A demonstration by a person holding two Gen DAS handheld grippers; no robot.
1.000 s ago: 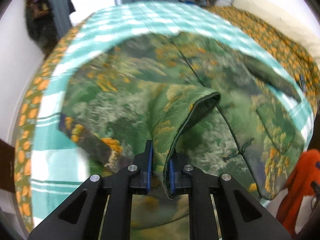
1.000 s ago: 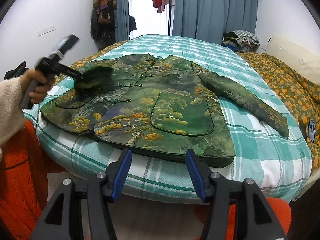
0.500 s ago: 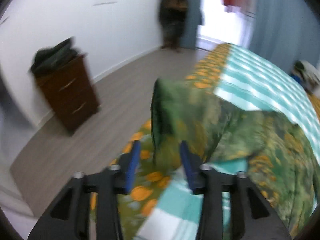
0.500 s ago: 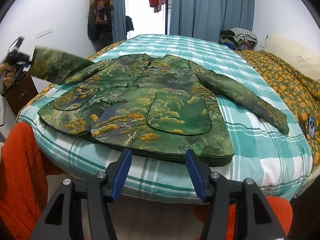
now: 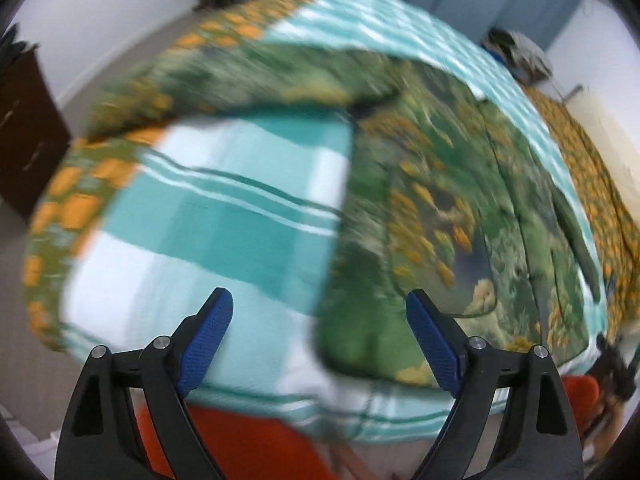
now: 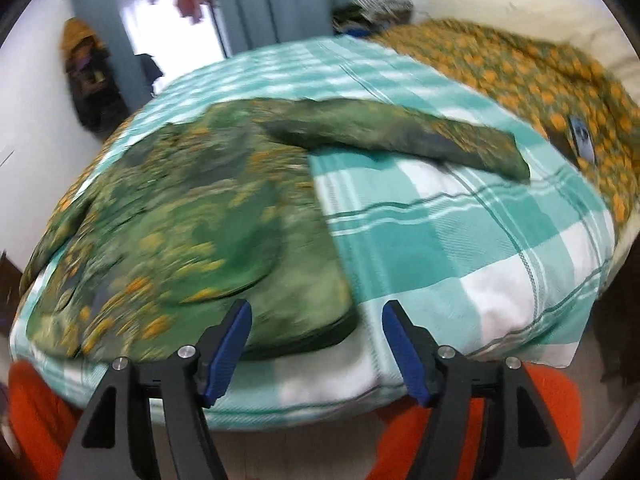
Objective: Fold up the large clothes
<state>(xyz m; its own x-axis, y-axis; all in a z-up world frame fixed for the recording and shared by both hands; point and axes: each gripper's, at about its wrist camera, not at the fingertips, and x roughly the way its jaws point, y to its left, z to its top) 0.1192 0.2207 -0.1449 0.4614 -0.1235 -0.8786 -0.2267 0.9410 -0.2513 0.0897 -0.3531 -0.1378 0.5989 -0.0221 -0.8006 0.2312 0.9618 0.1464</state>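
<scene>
Two open grippers over a green jacket spread flat on the bed.

Left gripper (image 5: pixel 316 332) jaws have just opened wide, empty, above the jacket (image 5: pixel 432 216) hem corner. Right gripper (image 6: pixel 316 332) jaws have just widened too, holding nothing. The jacket (image 6: pixel 192 208) lies on the checked blanket (image 6: pixel 460 240), hem at six o'clock, collar toward twelve, one sleeve (image 6: pixel 400 136) reaching toward three.
</scene>
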